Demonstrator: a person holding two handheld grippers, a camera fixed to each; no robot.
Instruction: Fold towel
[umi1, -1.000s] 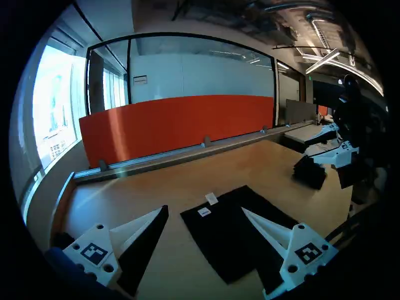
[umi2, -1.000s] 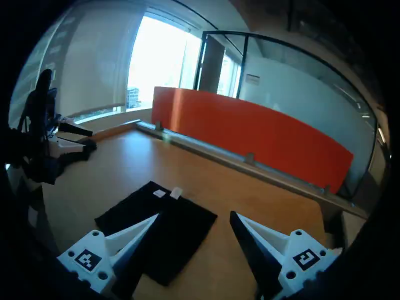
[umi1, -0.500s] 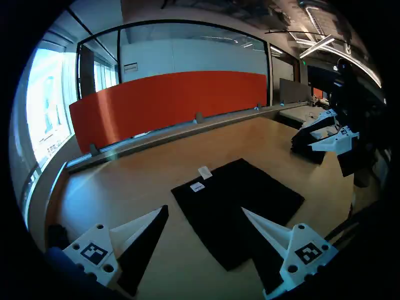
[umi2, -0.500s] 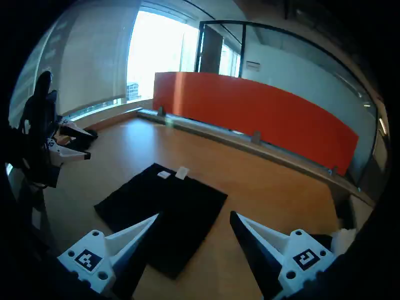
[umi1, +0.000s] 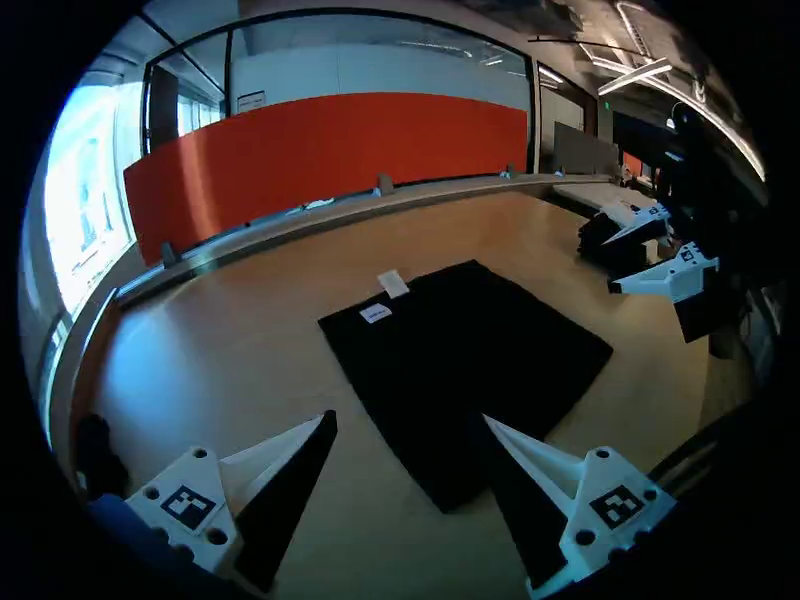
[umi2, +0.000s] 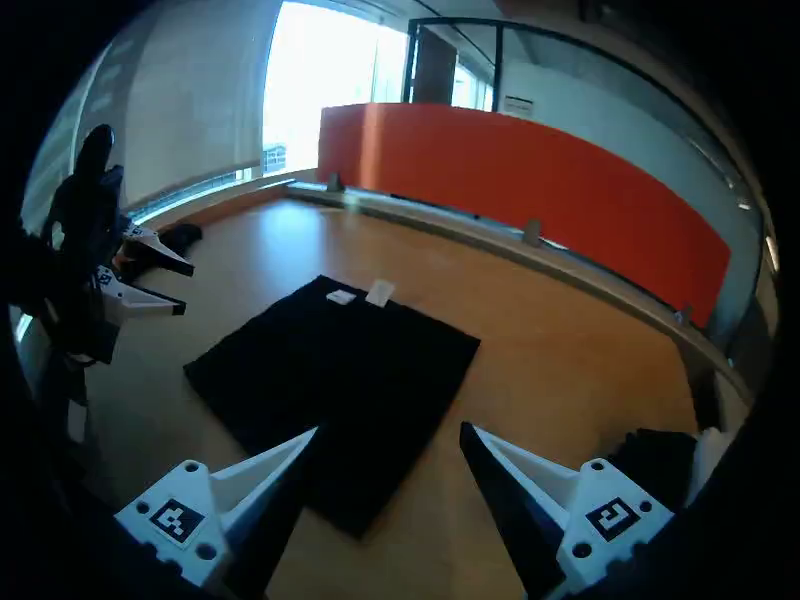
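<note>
1. We see a plain black towel (umi1: 470, 370) ahead of our left gripper (umi1: 408, 417), carrying two white tags (umi1: 393, 284).
2. The table (umi1: 230, 350) beneath is honey-brown wood.
3. Far ahead, the partition (umi1: 320, 150) is orange-red.
4. The left gripper and the right gripper (umi2: 388, 428) are white, black-lined, with black-and-white square markers (umi1: 188, 505).

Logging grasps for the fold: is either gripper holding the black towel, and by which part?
Nothing is held: the left gripper and the right gripper both have open jaws, clear of the flat black cloth towel.
</note>
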